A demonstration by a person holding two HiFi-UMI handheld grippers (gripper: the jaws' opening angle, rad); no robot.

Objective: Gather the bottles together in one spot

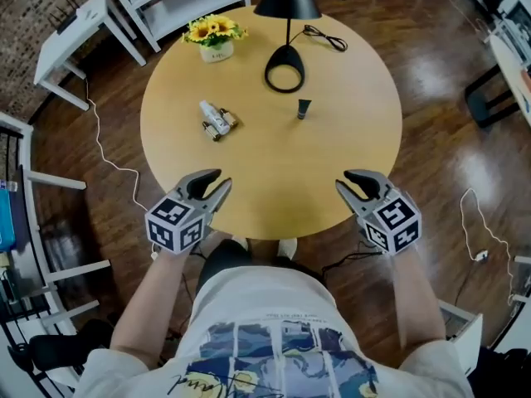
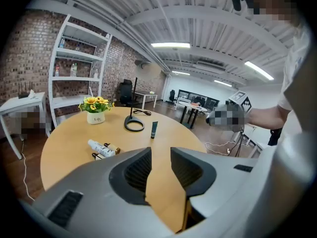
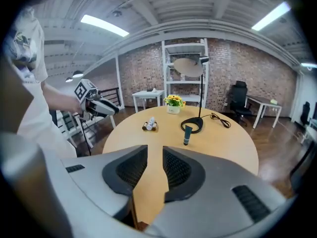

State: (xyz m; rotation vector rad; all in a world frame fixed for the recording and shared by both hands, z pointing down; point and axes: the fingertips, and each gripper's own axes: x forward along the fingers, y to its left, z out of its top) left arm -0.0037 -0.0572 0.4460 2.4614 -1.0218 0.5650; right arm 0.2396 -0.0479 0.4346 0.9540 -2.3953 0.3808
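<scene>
We face the round surface [image 1: 265, 168], the black lamp [image 1: 285, 65] at its far side. Our left gripper [image 1: 218, 181] and right gripper [image 1: 346, 181] hover over the near edge, each with fingers slightly spread and pinching nothing, likely poised to reach in. Beyond the flower pot [image 1: 216, 50], the small bottles [image 1: 216, 120] lie clustered at left. The dark tube [image 1: 304, 109] stands apart, probably the piece to bring over.

Brick wall [image 3: 237, 68], white shelving [image 2: 79, 78], dark wood floor [image 1: 431, 81], strip lights [image 2: 171, 45]; desks [image 2: 194, 103] beyond, perhaps.
</scene>
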